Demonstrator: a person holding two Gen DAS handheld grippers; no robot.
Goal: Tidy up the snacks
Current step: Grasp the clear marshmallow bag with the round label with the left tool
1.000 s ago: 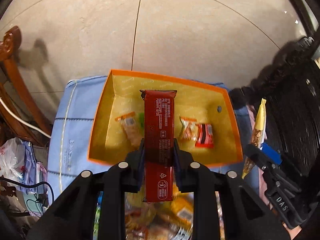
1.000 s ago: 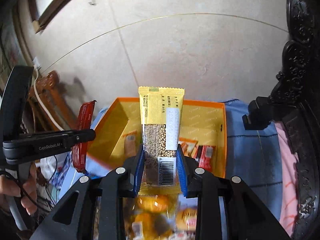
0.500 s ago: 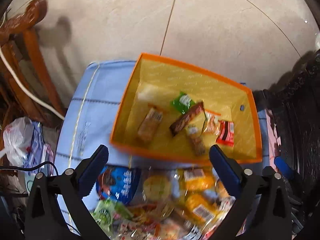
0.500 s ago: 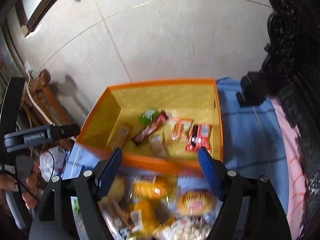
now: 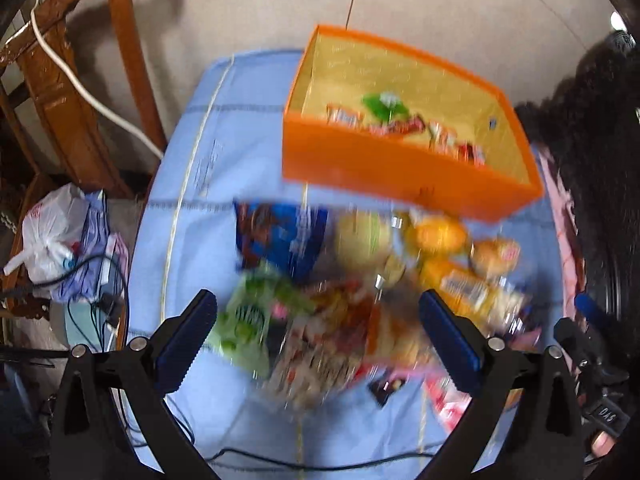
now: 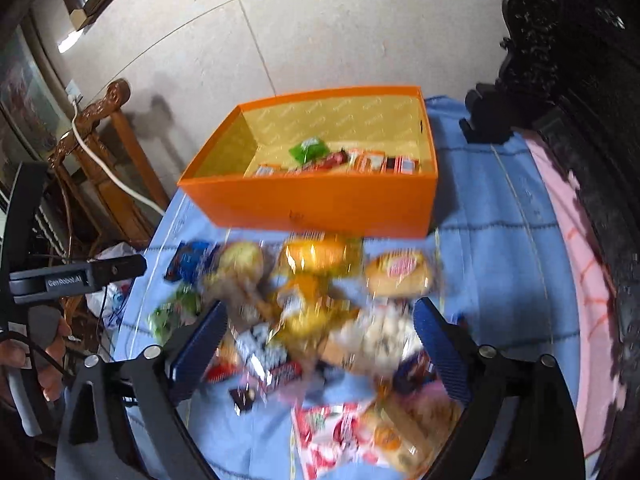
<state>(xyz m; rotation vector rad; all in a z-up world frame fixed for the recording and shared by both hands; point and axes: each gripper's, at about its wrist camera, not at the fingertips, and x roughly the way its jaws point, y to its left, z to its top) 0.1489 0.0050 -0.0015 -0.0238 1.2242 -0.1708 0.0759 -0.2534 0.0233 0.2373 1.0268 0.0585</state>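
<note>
While blur hides snack labels, left tool (image 6: pixel 76 276) reads "GenRobot.AI", both tools spread wide, empty.

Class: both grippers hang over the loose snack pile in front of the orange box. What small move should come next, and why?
Probably lower the right gripper onto one snack at the pile's edge, such as the round bun, and close. Both it and the left gripper have just opened and hold nothing, while the orange box already has a few snacks.

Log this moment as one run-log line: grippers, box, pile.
left gripper: open, nothing held | right gripper: open, jaws just opening, nothing held | orange box: several snacks inside | snack pile: on blue cloth
</note>
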